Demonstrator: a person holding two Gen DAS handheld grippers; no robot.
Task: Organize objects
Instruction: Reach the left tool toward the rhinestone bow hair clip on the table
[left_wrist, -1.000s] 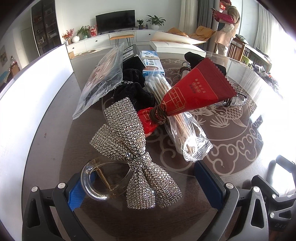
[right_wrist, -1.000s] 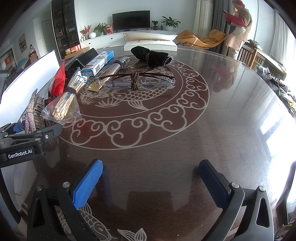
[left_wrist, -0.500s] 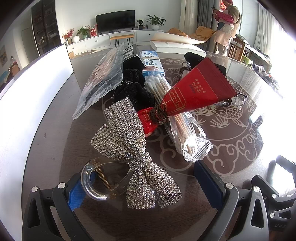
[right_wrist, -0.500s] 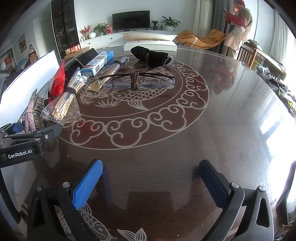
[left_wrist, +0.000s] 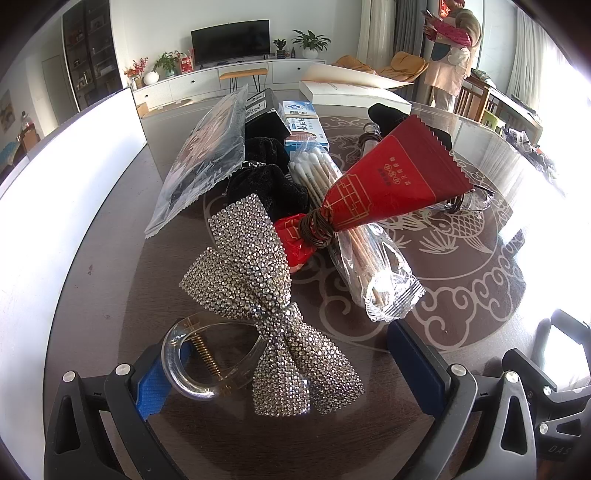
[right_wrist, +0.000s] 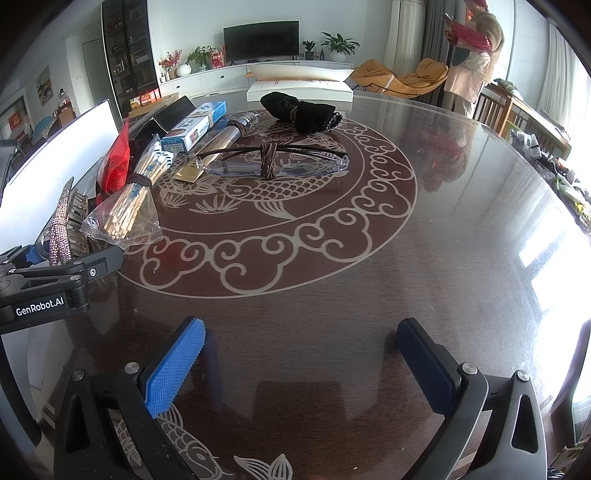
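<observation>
The left gripper (left_wrist: 288, 365) stands wide open just above the table (right_wrist: 369, 314), its two blue pads flanking a rhinestone bow hair clip (left_wrist: 269, 314) without pinching it; the clip's clear claw (left_wrist: 201, 360) lies against the left pad, while the right pad is apart from the bow. Just left of this gripper runs a white wall-like panel (left_wrist: 74, 192), which leaves little room to swing that way. Directly ahead of it, the things appear already gathered into a tight row: a clear flat packet (left_wrist: 207, 155), a black scrunchie (left_wrist: 269, 188), a red packet bound with a hair tie (left_wrist: 391, 181), a bag of cotton swabs (left_wrist: 347, 221), and a blue-and-white box (left_wrist: 304, 125) farther on. To their right, further ahead of the right gripper, lie safety glasses wrapped with a band (right_wrist: 271, 164), a tube (right_wrist: 225, 138) and a black pouch (right_wrist: 301, 110), seemingly not yet sorted in. The right gripper (right_wrist: 301, 363) is also fully open and holds nothing, hovering over bare tabletop. I judge the job partly done, the clip being the item in hand. To the right of both grippers the table is free out to its curved edge (right_wrist: 546, 173), giving ample room.
</observation>
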